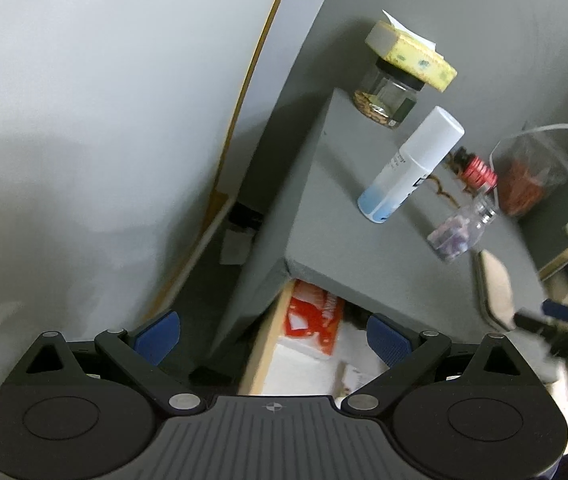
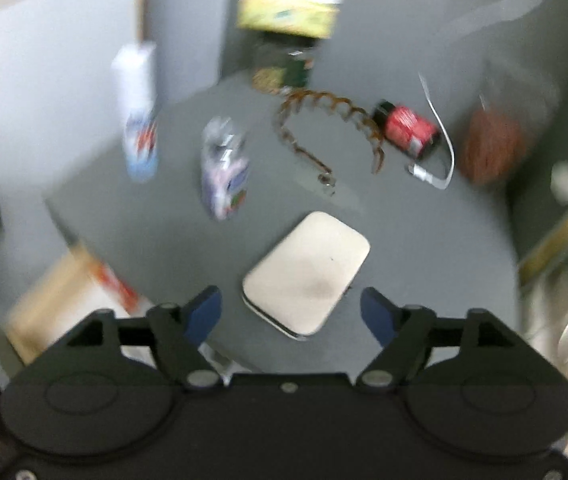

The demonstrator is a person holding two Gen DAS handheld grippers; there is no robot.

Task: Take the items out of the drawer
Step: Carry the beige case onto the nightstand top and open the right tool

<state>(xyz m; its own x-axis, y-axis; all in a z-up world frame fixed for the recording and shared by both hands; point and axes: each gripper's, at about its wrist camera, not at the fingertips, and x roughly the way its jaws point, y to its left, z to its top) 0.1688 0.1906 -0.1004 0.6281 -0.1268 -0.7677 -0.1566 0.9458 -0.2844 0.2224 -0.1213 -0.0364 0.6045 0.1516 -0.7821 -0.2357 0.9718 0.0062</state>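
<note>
The drawer [image 1: 268, 340] stands open under the grey cabinet top [image 1: 343, 216], with a red-and-white pack [image 1: 313, 324] and white items inside. My left gripper [image 1: 274, 340] is open and empty, just above the drawer's wooden side. My right gripper [image 2: 291, 312] is open and empty, hovering over the cabinet top [image 2: 423, 248] right behind a flat beige case [image 2: 307, 272]. That case also shows in the left wrist view [image 1: 495, 288], with the right gripper [image 1: 555, 320] beside it. The drawer's corner [image 2: 64, 280] shows at lower left of the blurred right wrist view.
On the cabinet top: a white spray can [image 1: 411, 164], a glass jar [image 1: 387, 100] under a yellow sponge [image 1: 411, 56], a small clear bottle [image 1: 463, 228], a red-capped bottle [image 2: 407, 128], a brown spiral band [image 2: 323, 120], a white cable [image 2: 439, 136] and a bag of red bits [image 1: 531, 176].
</note>
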